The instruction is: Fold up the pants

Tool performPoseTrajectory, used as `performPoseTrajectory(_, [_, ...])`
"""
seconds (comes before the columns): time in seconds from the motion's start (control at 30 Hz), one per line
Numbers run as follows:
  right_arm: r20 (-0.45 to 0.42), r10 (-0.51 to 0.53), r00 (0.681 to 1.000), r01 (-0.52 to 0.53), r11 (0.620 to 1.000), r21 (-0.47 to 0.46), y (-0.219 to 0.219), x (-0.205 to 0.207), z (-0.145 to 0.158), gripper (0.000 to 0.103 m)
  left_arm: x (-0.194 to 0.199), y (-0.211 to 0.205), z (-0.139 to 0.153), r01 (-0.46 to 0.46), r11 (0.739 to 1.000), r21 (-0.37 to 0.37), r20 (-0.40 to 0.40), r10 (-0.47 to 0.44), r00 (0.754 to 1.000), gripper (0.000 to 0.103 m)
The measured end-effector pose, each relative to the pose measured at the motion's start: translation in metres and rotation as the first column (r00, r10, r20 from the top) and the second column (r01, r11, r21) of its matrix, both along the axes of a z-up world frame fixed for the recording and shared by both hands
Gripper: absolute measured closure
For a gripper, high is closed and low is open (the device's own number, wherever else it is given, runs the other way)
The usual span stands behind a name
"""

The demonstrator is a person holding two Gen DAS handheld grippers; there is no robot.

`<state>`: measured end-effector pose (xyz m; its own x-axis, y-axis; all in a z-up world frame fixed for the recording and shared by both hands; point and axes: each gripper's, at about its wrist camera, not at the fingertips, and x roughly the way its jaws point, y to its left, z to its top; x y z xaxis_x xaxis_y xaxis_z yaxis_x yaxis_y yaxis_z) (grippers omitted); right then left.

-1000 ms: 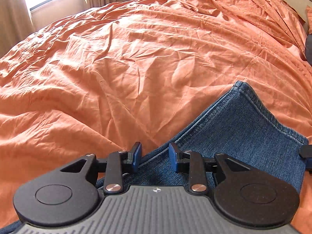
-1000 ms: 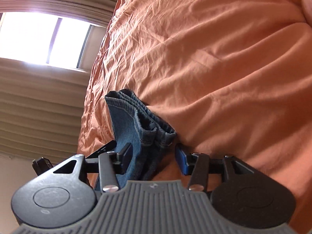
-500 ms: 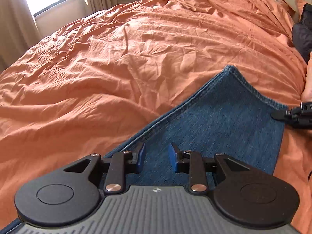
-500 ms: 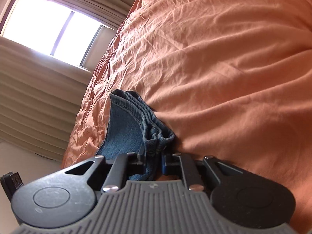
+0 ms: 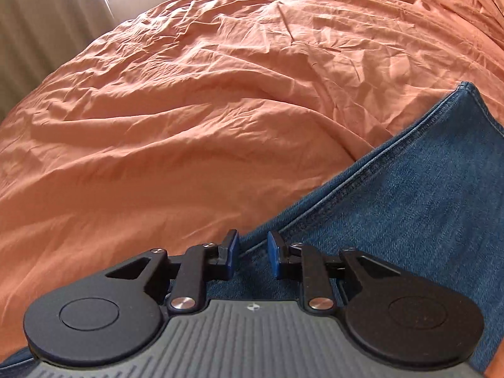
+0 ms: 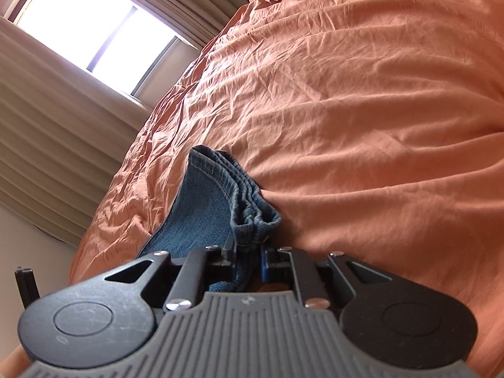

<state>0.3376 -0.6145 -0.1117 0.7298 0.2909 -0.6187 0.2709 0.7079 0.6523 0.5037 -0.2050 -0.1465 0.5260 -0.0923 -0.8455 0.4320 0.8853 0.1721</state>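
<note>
Denim pants (image 5: 409,208) lie on the orange sheet (image 5: 220,110) of the bed, filling the lower right of the left wrist view. Left tool (image 5: 252,252): jaws have just been closing, a gap remains, with the seamed edge of the pants between them, unpressed. Right tool (image 6: 249,261): jaws clamped on the bunched hem of the pants at lower centre. Window (image 6: 91,28) at upper left.

- A bed (image 5: 195,100) covered in a creased orange sheet (image 6: 362,126) fills both views.
- Blue denim pants (image 5: 425,208) lie directly on the sheet, stitched side seam running diagonally, stacked hems (image 6: 239,186) slightly raised at one corner.
</note>
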Motion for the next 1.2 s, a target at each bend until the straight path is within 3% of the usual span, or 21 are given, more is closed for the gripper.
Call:
performPoseTrajectory(0.2, [0.021,0.009,1.0,-0.008,0.999,-0.043,0.003,0.003,0.004,0.094,-0.002,-0.008,0.0,-0.002,1.0,0.013,0.03,0.002,1.0,0.086])
performPoseTrajectory(0.3, [0.023,0.0,1.0,0.001,0.999,-0.041,0.003,0.002,0.005,0.095,-0.024,-0.011,0.01,-0.001,0.999,0.05,0.054,-0.001,0.999,0.085])
performPoseTrajectory(0.43, [0.029,-0.014,0.999,0.015,0.999,-0.037,0.003,0.0,0.008,0.095,-0.065,-0.014,0.008,0.056,0.997,0.053,0.001,-0.056,0.998,0.083])
performPoseTrajectory(0.53, [0.041,-0.017,0.999,0.02,0.998,-0.06,0.007,-0.001,0.014,0.095,-0.094,-0.016,0.004,0.064,0.997,0.053,0.006,-0.065,0.998,0.089])
performPoseTrajectory(0.67, [0.067,-0.021,0.998,0.025,0.998,-0.06,0.009,-0.003,0.023,0.095,-0.127,-0.014,0.006,0.043,0.999,-0.032,-0.015,-0.044,0.999,0.094])
performPoseTrajectory(0.77, [0.081,-0.021,0.996,0.026,0.998,-0.064,0.011,-0.003,0.03,0.095,-0.152,-0.018,0.008,0.063,0.997,-0.052,-0.019,-0.064,0.998,0.095])
performPoseTrajectory(0.87, [0.082,-0.021,0.996,0.029,0.995,-0.099,0.018,-0.003,0.04,0.095,-0.175,-0.014,0.011,0.021,0.995,-0.098,-0.01,-0.022,1.0,0.098])
performPoseTrajectory(0.93, [0.094,-0.027,0.995,0.036,0.995,-0.093,0.021,-0.003,0.046,0.095,-0.186,-0.006,0.013,0.002,0.983,-0.181,-0.056,-0.012,0.998,0.098])
performPoseTrajectory(1.0, [0.08,-0.054,0.995,0.06,0.995,-0.074,0.025,-0.004,0.054,0.095,-0.202,-0.001,0.017,0.016,0.977,-0.215,-0.072,-0.032,0.997,0.093])
performPoseTrajectory(1.1, [0.098,-0.046,0.994,0.053,0.996,-0.073,0.037,-0.005,0.078,0.096,-0.222,0.014,0.029,0.04,0.965,-0.259,-0.075,-0.062,0.995,0.088])
performPoseTrajectory(1.2, [0.153,0.021,0.988,0.002,0.99,-0.143,0.064,-0.005,0.122,0.096,-0.238,0.037,0.05,0.059,0.961,-0.272,-0.03,-0.069,0.997,0.086])
